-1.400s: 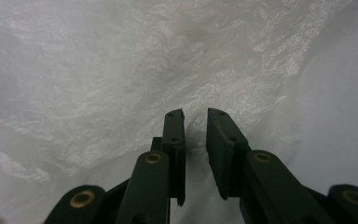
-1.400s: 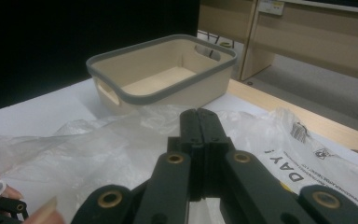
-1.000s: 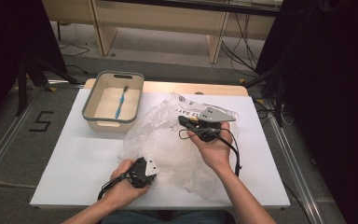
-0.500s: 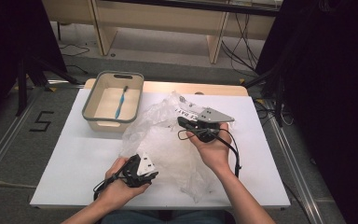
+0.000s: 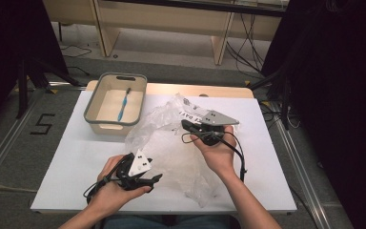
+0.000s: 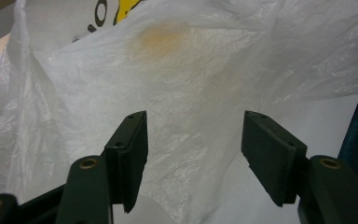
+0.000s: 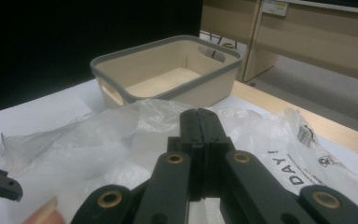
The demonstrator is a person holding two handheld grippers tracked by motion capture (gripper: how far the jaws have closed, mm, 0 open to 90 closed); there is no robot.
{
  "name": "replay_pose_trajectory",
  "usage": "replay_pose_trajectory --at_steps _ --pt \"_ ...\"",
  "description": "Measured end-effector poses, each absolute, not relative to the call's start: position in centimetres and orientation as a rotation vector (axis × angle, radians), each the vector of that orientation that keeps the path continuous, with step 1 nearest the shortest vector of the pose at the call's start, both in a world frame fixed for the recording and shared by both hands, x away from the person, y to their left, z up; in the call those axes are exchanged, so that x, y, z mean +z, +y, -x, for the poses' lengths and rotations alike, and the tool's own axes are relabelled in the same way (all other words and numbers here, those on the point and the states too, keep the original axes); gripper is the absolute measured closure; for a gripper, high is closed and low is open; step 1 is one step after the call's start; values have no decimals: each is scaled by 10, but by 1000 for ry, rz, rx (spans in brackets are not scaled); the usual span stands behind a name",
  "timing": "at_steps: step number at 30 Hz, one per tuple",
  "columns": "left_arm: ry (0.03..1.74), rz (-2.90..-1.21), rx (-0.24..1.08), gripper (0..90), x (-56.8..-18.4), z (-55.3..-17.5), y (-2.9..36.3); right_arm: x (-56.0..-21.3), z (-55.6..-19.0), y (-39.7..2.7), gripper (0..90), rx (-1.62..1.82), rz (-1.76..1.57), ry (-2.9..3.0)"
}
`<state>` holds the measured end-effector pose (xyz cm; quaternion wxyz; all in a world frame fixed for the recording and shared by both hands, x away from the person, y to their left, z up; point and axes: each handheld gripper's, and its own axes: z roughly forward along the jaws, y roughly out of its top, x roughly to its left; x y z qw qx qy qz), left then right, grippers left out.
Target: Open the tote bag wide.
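1. Since the earlier picture, the left gripper (image 5: 153, 179) has lifted off the plastic bag (image 5: 171, 157) near the front edge of the table (image 5: 66, 162), and its jaws have just been opening; we see nothing between them now.
2. In the left gripper view those jaws stand well apart, with the crinkled white film of the bag (image 6: 191, 70) beyond them and not pinched by either pad.
3. The right gripper (image 5: 185, 125) has kept its place over the middle of the table, toward the back edge. Its jaws are pressed together, and in the right gripper view (image 7: 199, 119) they meet flat with the film bunched around their tip, so we read them as clamped on the bag's upper fold.
4. The bag lies crumpled across the centre of the table, running from the printed end near the back edge down to the front edge, between our two hands.
5. A beige bin (image 5: 116, 78) with a grey rim stands at the back left corner of the table, just beside the bag's left side.
6. A blue toothbrush (image 5: 122, 106) lies inside the bin on its floor.
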<state>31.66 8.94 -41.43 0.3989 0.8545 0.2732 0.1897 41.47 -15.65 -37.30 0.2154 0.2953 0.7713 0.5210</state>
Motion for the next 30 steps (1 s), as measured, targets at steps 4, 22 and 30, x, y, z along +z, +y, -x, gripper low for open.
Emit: replay_pose_trajectory --at_steps 4,22,30 --pt "694 -2176 465 394 -412 -317 92 -373 -415 -157 900 1450 -822 2136" --pt "774 -2099 534 364 -389 -325 118 -373 -414 -157 900 1448 -829 2135" --pt "813 -2087 552 341 -384 -330 128 -373 -414 -157 900 1447 -832 2138"
